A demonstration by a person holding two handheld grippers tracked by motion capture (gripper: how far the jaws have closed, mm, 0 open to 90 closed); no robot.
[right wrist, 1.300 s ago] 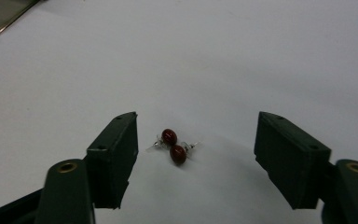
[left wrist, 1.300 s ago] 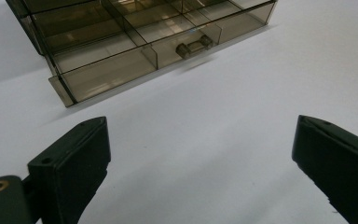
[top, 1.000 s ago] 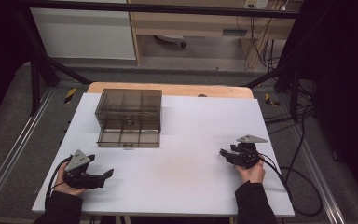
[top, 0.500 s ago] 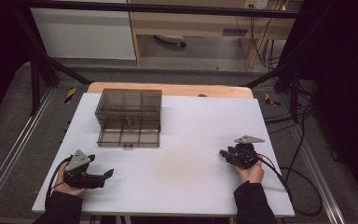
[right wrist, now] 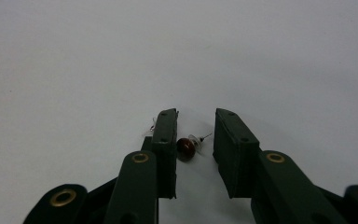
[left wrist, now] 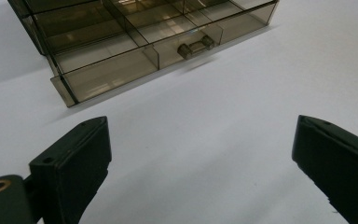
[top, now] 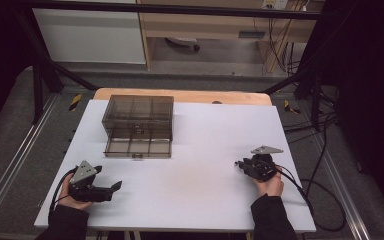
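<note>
- The right gripper rests low on the white bench, held in the person's right hand near the bench's right edge.
- Its fingers have just been closing and now stand a narrow gap apart, with a small earring lying on the bench between them.
- The earring's dark red bead sits just beside the left finger in the right gripper view, perhaps touching it; a clear gap remains to the other finger, so nothing is pinched yet.
- The earring's thin post points toward the right-hand finger.
- The left gripper rests near the bench's front left corner in the left hand; its fingers are spread wide with only bare bench between them.
- Ahead of the left fingers stands a smoky clear drawer box, its lower drawer pulled out, showing divided compartments and a small handle.
- Between the left fingers and the drawer front lies an open strip of bench.
- Beyond the right fingers the bench surface is flat and white right across to the drawer box, well apart.
- A cable trails from the right gripper off the bench's right edge.
</note>
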